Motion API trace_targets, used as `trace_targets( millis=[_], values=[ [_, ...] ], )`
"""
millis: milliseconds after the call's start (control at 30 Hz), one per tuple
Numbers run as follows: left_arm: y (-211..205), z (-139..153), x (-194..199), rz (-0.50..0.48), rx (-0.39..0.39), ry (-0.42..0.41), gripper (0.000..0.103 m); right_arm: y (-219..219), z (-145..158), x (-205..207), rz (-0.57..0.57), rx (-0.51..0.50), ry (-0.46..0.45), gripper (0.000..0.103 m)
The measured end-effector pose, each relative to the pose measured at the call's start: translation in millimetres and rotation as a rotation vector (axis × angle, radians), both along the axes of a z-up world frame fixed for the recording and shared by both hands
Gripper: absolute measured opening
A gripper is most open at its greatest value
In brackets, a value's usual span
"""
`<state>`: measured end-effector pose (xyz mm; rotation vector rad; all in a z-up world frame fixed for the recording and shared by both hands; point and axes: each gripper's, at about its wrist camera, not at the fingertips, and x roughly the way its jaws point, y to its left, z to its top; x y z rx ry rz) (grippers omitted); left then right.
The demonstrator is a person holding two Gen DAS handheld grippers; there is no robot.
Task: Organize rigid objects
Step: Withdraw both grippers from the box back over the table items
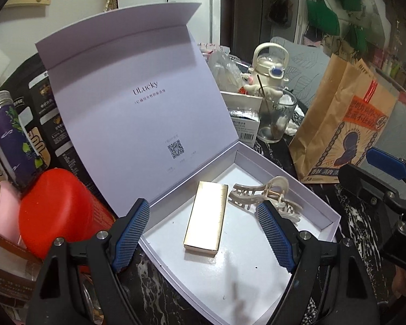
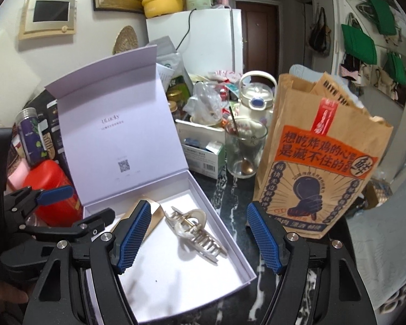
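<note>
Grippers: left gripper and right gripper both spread apart, nothing between the pads, neither touching anything.
Left fingertips: framing the gold bar from above, one pad over the box's left wall, the other over the claw clip's near end.
Right fingertips: straddling the box's right wall, left pad over the bar's edge, right pad over the dark marble table outside the box.
Box: white gift box lying open on the table, lid propped up and back at the far side.
Gold bar: flat on the box floor, left of centre, long axis running from near edge toward the lid, roughly in line with the left gripper's pointing direction.
Claw clip: cream hair clip lying beside the bar on its right, apparently just apart from it, long axis slanted across the box.
Key relation: bar sits straight ahead of and below the left gripper, clip nearer the right gripper; judged, both items already stowed, so closing the lid looks like the likely next move.
Beyond the box: glass with a spoon, brown paper bag, red tin at left.
Risk: crowded surroundings, little room for the lid to swing.
</note>
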<state>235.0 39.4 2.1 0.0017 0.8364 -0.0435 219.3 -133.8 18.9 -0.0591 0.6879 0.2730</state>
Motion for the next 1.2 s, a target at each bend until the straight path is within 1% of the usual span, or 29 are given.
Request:
trace_targets(
  millis=[200,400,600,767,867,967,1067,1100,1200],
  values=[
    [2.9,8.2,-18.1,-0.006,-0.038,-0.007,0.083,-3.4,12.8,-21.0,0.012,0.006,-0.027,0.075],
    [2.5,17.5,-40.6,-0.012,-0.033,-0.022,0.083,-4.4,20.8,-43.9,0.016,-0.019,-0.057,0.075],
    [1.4,29.1,-64.7,-0.033,-0.026,-0.063,0.083,-11.0,32.4,-73.9,0.011,-0.017,-0.101,0.076],
    [0.2,38.0,-83.1,-0.057,-0.05,-0.079,0.083,-16.1,38.7,-99.4,0.019,-0.008,-0.128,0.078],
    [-2.3,43.1,-96.8,-0.093,-0.07,-0.099,0.083,-17.6,38.9,-113.0,0.025,-0.011,-0.14,0.078],
    [-8.5,46.1,-111.0,-0.105,-0.05,-0.113,0.083,-19.0,36.2,-129.2,0.032,-0.018,-0.142,0.078],
    [-11.0,47.5,-122.0,-0.124,-0.057,-0.119,0.083,-22.2,33.3,-143.3,0.031,-0.025,-0.147,0.078],
    [-12.0,47.7,-126.2,-0.132,-0.058,-0.119,0.083,-24.2,32.2,-148.0,0.028,-0.025,-0.148,0.08],
    [-13.8,47.1,-135.4,-0.137,-0.048,-0.116,0.083,-29.5,28.8,-160.2,0.019,-0.021,-0.144,0.081]
  ],
)
